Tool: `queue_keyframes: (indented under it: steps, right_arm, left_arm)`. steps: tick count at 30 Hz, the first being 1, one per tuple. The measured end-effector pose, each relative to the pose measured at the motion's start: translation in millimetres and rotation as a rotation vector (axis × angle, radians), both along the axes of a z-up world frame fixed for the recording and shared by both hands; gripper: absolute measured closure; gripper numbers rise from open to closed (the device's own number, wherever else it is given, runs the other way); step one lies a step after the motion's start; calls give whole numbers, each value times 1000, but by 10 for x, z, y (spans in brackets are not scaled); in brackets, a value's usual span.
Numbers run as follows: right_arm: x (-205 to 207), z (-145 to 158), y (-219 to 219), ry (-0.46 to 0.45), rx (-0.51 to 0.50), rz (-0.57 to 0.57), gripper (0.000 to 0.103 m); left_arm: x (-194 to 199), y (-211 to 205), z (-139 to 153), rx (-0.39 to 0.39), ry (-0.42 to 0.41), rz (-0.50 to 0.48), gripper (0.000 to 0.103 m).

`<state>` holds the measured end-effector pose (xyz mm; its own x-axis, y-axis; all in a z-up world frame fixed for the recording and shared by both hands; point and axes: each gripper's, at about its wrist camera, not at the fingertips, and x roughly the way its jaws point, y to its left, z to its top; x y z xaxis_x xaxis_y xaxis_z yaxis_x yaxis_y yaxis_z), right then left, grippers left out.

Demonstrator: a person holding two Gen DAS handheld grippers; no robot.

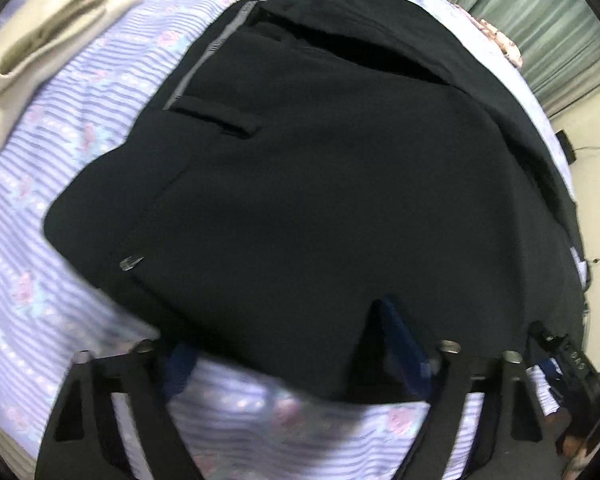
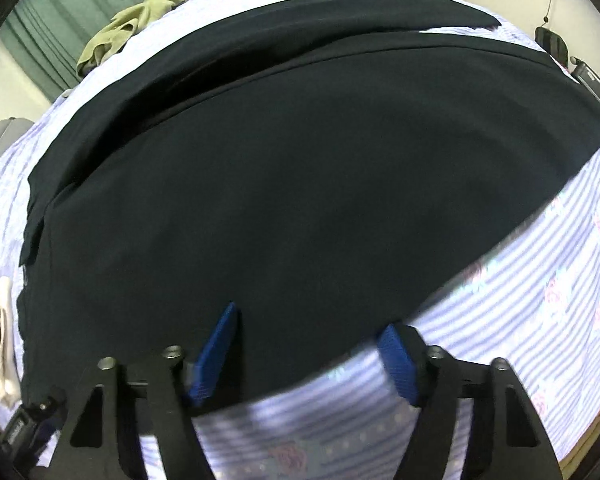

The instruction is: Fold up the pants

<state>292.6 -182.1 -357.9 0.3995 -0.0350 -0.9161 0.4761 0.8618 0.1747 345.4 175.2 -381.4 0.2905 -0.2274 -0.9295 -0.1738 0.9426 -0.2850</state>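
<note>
My left gripper (image 1: pixel 284 344): fingers spread wide apart, gripping nothing; the near edge of the black pants lies in the gap between them, over the bedsheet.
My left fingers: the right-hand blue pad (image 1: pixel 396 352) stands over black cloth; the left-hand one (image 1: pixel 180 360) is blurred and sits at the cloth's edge. I cannot tell whether either touches the fabric.
My right gripper (image 2: pixel 312 332): also spread wide, clamped on nothing; the hem-side edge of the pants runs through the gap.
My right fingers: one blue pad (image 2: pixel 216 352) lies over the black fabric, the other (image 2: pixel 400 360) sits right at the line where the cloth meets the sheet.
Pants (image 1: pixel 320 168): black, spread flat on the bed, filling most of both views. In the left wrist view the waistband (image 1: pixel 216 48) with its grey inner lining points to the upper left, with a belt loop (image 1: pixel 216 118) just below it and a small metal clasp (image 1: pixel 131 263) on the near left edge.
Pant legs: in the right wrist view one leg (image 2: pixel 300 184) lies in front, and the other leg (image 2: pixel 284 36) shows as a strip behind it, partly overlapped.
Bedsheet (image 2: pixel 540 280): lilac stripes with pink roses, under everything.
Cream cloth (image 1: pixel 48 44): folded, on the sheet at upper left of the left wrist view, apart from the pants.
Green garment (image 2: pixel 124 28): crumpled at the bed's far edge, near the teal curtain (image 2: pixel 48 28).
</note>
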Motion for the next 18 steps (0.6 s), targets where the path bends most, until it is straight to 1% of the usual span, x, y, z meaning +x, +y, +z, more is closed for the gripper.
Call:
queue_keyframes:
  steps: [1, 2, 3, 4, 5, 7, 10, 11, 14, 16, 18]
  right_arm:
    - [31, 14, -14, -1, 0, -1, 48]
    - [59, 32, -35, -1, 4, -2, 59]
    - [80, 64, -53, -1, 12, -4, 71]
    - [100, 105, -72, -9, 23, 0, 77]
    - [132, 161, -81, -15, 30, 8, 86]
    - [154, 295, -95, -24, 18, 26, 90]
    - [202, 626, 7, -58, -44, 75, 92]
    - [224, 756, 43, -72, -58, 92, 94]
    - [254, 1076, 55, -105, -79, 131, 95]
    - [232, 1286, 42, -138, -82, 151, 96]
    - [297, 1466, 50, -163, -75, 157, 96]
  left_arm:
    - [5, -15, 25, -14, 1, -3, 41]
    - [3, -23, 54, -15, -1, -3, 51]
    - [-18, -33, 127, 5, -16, 0, 58]
    - [-34, -35, 178, 22, -28, 0, 71]
    - [-53, -35, 238, 39, -40, -4, 82]
    - [-88, -10, 370, 39, -63, -6, 88]
    - [-110, 91, 622, 15, -102, 10, 92]
    - [-108, 121, 719, 12, -117, 14, 93]
    - [-139, 92, 1083, 34, -181, 13, 93]
    - [-123, 79, 1333, 43, -217, 15, 93]
    - [-55, 32, 1501, 45, -240, 21, 94]
